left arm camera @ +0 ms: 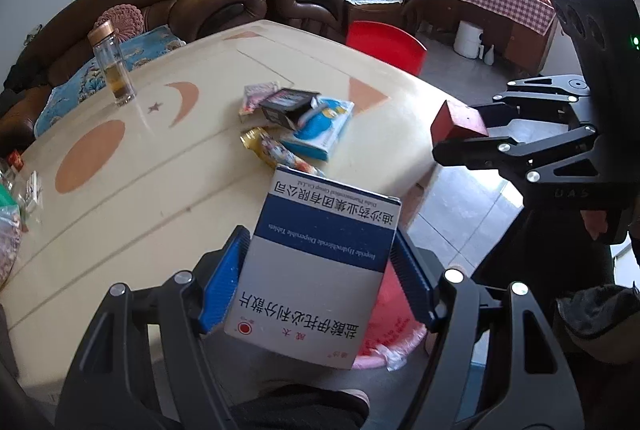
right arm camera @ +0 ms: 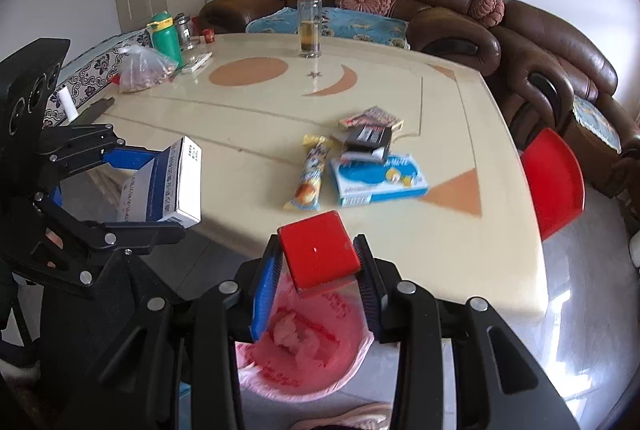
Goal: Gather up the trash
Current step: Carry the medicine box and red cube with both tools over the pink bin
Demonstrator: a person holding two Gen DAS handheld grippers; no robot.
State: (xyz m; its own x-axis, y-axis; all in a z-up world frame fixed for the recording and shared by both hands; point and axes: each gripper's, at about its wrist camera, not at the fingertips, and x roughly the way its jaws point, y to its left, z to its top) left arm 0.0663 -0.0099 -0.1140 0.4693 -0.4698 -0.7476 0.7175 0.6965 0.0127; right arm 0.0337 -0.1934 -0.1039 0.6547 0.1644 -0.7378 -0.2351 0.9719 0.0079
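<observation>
Table [right arm camera: 400,250] fills mid-frame, with remaining trash at centre: blue carton [right arm camera: 378,179], snack wrapper [right arm camera: 310,177]. The pink-lined bin [right arm camera: 304,350] sits at lower centre, directly beneath my right gripper [right arm camera: 320,262], clamped on a red box [right arm camera: 318,254]. My left gripper [left arm camera: 316,270], clamped on a medicine box [left arm camera: 312,270], long axis pointing away, hangs beside the bin's rim.

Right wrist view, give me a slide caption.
Right hand-held gripper holds a red box above the pink-lined bin beside the table.
</observation>
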